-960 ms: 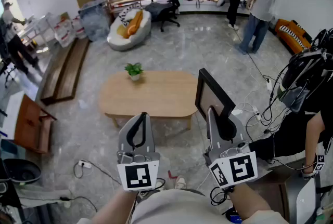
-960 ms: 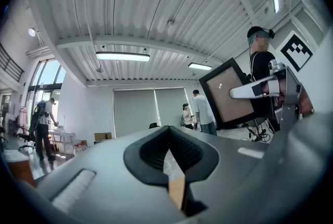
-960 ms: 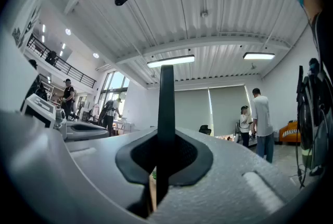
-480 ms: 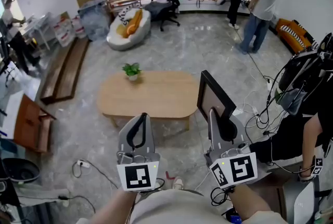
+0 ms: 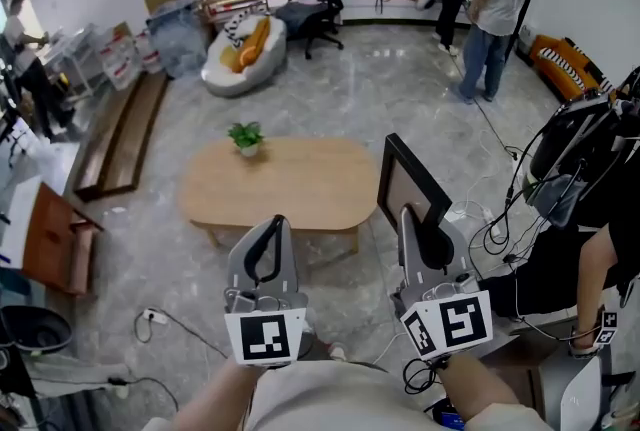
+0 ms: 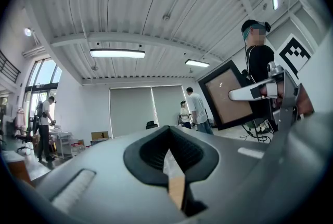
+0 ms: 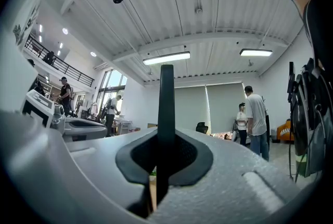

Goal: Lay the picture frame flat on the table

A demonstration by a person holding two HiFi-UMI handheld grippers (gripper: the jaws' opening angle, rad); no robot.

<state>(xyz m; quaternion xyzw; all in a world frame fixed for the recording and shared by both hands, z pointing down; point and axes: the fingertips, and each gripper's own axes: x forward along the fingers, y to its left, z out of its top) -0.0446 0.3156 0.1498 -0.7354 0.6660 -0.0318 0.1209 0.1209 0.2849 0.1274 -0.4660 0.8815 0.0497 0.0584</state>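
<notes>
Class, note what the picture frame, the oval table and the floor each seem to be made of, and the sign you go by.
Picture frame: matte black border, likely plastic or painted wood; brown cardboard-like panel.
Table: light wood or veneer, even pale-tan matte top.
Floor: polished stone or tile, grey veining and glare.

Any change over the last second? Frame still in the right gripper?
Nothing taken or let go. The right gripper stays shut on the picture frame, still upright and not yet on the table. The left gripper stays shut, empty. Only the head view drifted: table and potted plant slid slightly left.
</notes>
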